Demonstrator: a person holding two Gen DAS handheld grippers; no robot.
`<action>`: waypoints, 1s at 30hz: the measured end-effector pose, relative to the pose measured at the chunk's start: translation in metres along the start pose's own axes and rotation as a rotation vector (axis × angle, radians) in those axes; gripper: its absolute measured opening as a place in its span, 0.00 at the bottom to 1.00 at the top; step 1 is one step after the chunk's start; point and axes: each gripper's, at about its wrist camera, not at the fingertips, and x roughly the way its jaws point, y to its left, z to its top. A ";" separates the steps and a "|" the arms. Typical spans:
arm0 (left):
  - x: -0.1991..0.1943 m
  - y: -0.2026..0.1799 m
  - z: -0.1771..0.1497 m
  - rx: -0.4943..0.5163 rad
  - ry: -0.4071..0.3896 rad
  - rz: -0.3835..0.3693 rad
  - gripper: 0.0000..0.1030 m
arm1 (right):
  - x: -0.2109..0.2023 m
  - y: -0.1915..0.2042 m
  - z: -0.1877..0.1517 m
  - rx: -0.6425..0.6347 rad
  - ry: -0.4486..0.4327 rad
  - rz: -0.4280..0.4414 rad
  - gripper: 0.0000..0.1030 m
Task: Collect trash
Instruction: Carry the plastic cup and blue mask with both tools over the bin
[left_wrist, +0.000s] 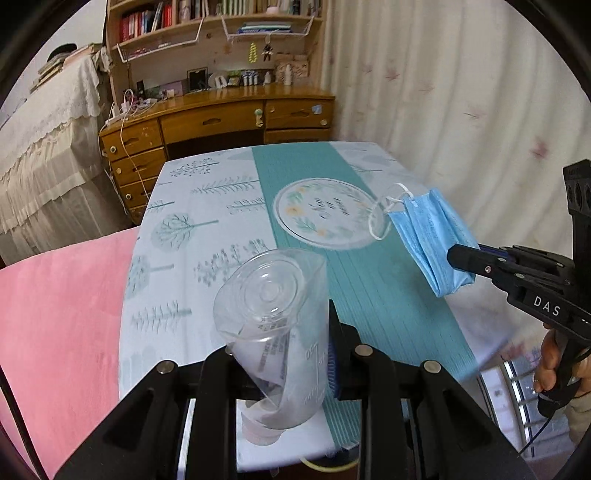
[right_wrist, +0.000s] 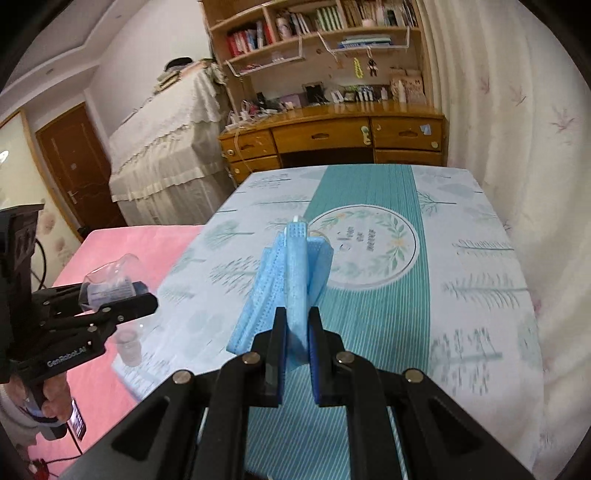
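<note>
Tree-print tablecloth (right_wrist: 461, 258) covers the table; wooden desk (right_wrist: 332, 136) and curtain (right_wrist: 517, 110) beyond

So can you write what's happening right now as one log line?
left gripper: shut on clear plastic bottle | right gripper: shut on blue face mask | both held above table

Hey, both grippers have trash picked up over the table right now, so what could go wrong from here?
1. The right gripper pinches only one end of the folded blue face mask; most of it sticks out past the fingers, so a quick swing might pull it free.
2. The mask's white ear loop dangles loose and could snag.
3. The left gripper squeezes a crushed, smooth clear plastic bottle that sits tilted between the fingers; it may twist or slip out.
</note>
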 end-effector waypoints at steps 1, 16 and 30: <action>-0.008 -0.005 -0.009 0.005 -0.004 -0.004 0.21 | -0.012 0.007 -0.009 -0.009 -0.004 0.008 0.10; -0.042 -0.051 -0.185 -0.034 0.006 -0.038 0.21 | -0.072 0.053 -0.182 -0.024 0.050 0.049 0.10; 0.042 -0.085 -0.291 -0.029 0.112 0.008 0.21 | -0.018 0.014 -0.285 0.138 0.140 0.038 0.10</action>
